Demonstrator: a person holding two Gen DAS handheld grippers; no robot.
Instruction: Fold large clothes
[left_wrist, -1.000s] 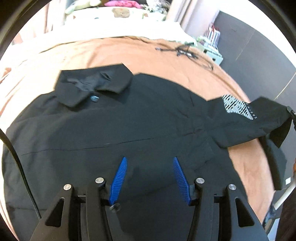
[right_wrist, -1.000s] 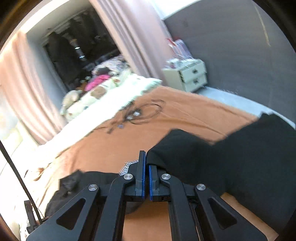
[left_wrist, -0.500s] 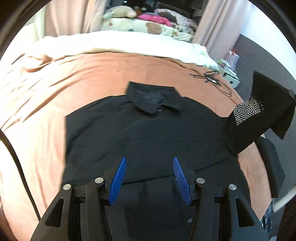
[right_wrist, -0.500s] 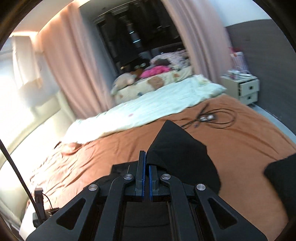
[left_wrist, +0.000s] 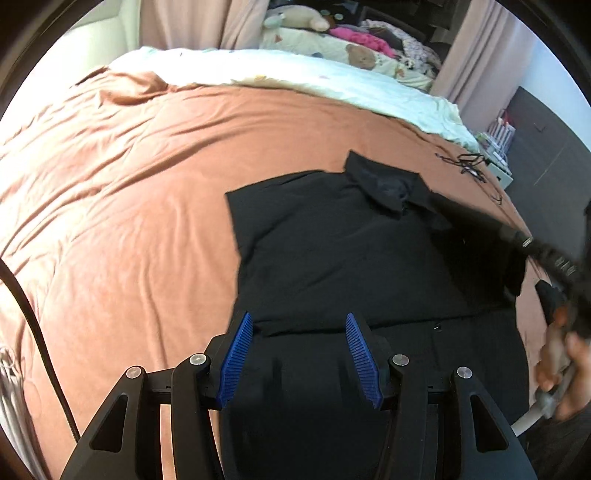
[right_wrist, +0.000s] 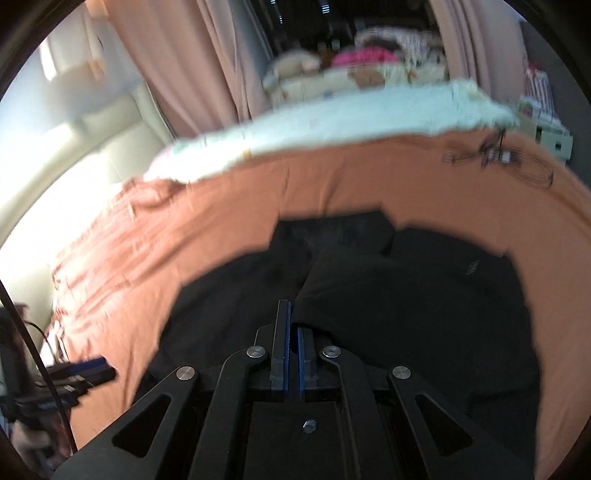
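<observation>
A black polo shirt (left_wrist: 351, 258) lies flat on the orange bedspread (left_wrist: 129, 203), collar (left_wrist: 388, 188) towards the far side. My left gripper (left_wrist: 299, 358) hovers open over the shirt's near left part, with nothing pinched between its blue pads. My right gripper (right_wrist: 291, 314) is shut on the shirt's right sleeve (right_wrist: 369, 295) and holds that fold of cloth above the shirt's body (right_wrist: 229, 314). In the left wrist view the right gripper is only a dark blur at the right edge, with a hand (left_wrist: 561, 365) below it. The left gripper (right_wrist: 88, 369) shows blurred at the lower left of the right wrist view.
A white blanket (left_wrist: 332, 85) and plush toys (left_wrist: 295, 22) lie at the far end of the bed. Tangled cables (left_wrist: 469, 166) sit near the bed's right edge, by a nightstand (right_wrist: 550, 136). Pink curtains (right_wrist: 184, 66) hang behind. A black cord (left_wrist: 33, 325) runs down the left.
The right gripper has swung the held sleeve from the bed's right side inward over the shirt's body. The left gripper has moved left along the shirt, still open.
</observation>
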